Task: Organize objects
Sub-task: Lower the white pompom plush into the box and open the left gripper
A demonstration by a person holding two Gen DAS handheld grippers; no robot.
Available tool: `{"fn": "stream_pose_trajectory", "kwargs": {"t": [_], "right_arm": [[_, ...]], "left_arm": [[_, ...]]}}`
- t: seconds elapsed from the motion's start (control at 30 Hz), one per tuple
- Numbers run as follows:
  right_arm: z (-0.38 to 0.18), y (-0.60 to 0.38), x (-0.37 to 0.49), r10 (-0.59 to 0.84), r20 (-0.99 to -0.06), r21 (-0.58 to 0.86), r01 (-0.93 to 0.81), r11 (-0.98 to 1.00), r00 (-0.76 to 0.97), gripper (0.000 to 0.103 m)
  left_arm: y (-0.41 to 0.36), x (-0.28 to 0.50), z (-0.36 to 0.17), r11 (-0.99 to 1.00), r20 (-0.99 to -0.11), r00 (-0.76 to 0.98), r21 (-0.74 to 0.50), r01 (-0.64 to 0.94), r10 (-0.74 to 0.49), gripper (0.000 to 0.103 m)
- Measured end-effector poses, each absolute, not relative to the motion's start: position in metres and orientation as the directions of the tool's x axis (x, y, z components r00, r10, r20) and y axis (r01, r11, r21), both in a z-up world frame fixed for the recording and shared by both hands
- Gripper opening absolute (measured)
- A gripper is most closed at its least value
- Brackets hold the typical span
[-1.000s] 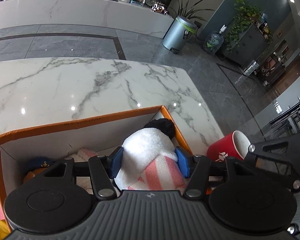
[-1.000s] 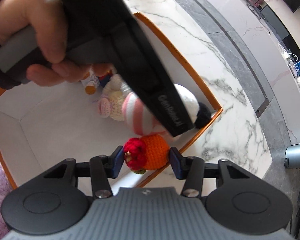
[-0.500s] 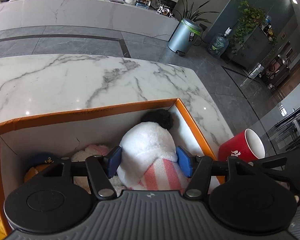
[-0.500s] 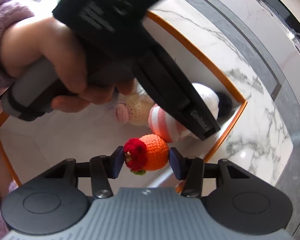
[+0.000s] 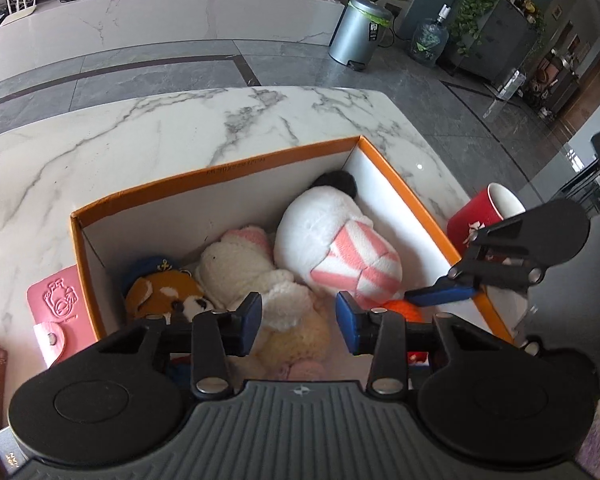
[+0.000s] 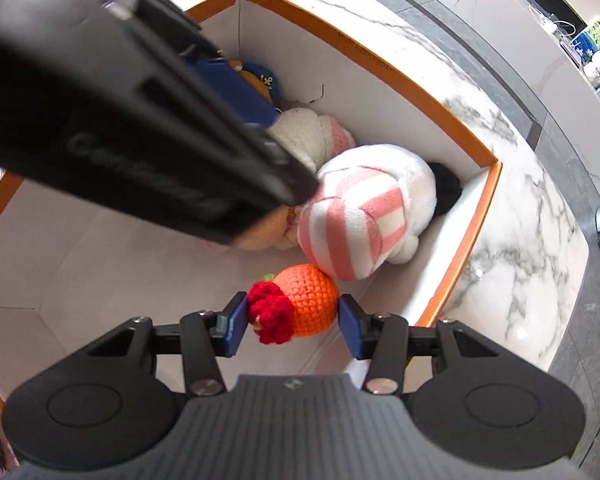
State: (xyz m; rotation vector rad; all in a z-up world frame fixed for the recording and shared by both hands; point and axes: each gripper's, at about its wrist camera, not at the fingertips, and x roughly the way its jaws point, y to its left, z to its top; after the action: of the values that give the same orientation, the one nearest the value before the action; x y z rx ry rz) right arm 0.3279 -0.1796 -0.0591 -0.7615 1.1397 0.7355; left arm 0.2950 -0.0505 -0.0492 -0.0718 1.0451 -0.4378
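An orange-rimmed white box [image 5: 284,151] stands on the marble table. A white plush with pink stripes [image 5: 332,240] lies in its far right corner, free of my left gripper [image 5: 298,318], which is open above the box over a cream plush [image 5: 256,276]. A brown plush with a blue cap [image 5: 162,292] lies at the left. My right gripper [image 6: 294,320] sits inside the box [image 6: 456,140] around an orange crochet toy with a red tuft [image 6: 300,300]. The left pad touches the tuft; a small gap shows at the right pad. The striped plush [image 6: 364,216] lies just beyond it.
A red mug [image 5: 480,216] lies on its side right of the box. A pink card wallet [image 5: 58,304] lies left of the box. The left gripper's body [image 6: 120,100] crosses the right wrist view. A grey bin [image 5: 358,32] stands on the floor beyond.
My left gripper let go of the striped plush and drew back and up; the plush now lies in the box. My right gripper lowered the orange toy into the box and its jaws loosened.
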Motion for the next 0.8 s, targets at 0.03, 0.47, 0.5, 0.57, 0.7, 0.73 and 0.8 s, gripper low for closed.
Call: {"fn": "stream_pose_trajectory", "kwargs": {"t": [0.03,0.47,0.5,0.57,0.7,0.73,0.8], "right_arm": [[-0.055,-0.182,0.325,0.122,-0.962,-0.144,-0.829,0.540,0.246,0.050],[-0.024,-0.190,0.303,0.140,-0.955,-0.151,-0.833,0.533,0.262,0.050],[-0.020,-0.197,0.302,0.146,-0.952,-0.156,-0.838,0.523,0.268,0.050],[-0.013,-0.195,0.306,0.147,-0.946,-0.172,-0.834,0.523,0.288,0.050],[-0.024,-0.189,0.328,0.133,-0.941,-0.195,-0.818,0.542,0.313,0.050],[-0.029,-0.186,0.331,0.126,-0.941,-0.199,-0.816,0.542,0.313,0.050],[-0.039,-0.181,0.335,0.115,-0.944,-0.202,-0.816,0.542,0.311,0.050]], "left_arm": [[-0.049,0.292,-0.051,0.912,-0.823,0.423,-0.254,0.322,-0.379,0.040],[-0.041,0.283,-0.066,0.906,-0.821,0.427,-0.236,0.351,-0.379,0.023],[-0.040,0.283,-0.067,0.902,-0.816,0.427,-0.242,0.359,-0.389,0.023],[-0.041,0.282,-0.069,0.898,-0.815,0.426,-0.241,0.368,-0.393,0.023],[-0.043,0.282,-0.071,0.897,-0.815,0.423,-0.244,0.368,-0.396,0.023],[-0.042,0.282,-0.072,0.895,-0.813,0.422,-0.248,0.370,-0.400,0.023],[-0.041,0.281,-0.072,0.894,-0.810,0.425,-0.251,0.372,-0.405,0.021]]}}
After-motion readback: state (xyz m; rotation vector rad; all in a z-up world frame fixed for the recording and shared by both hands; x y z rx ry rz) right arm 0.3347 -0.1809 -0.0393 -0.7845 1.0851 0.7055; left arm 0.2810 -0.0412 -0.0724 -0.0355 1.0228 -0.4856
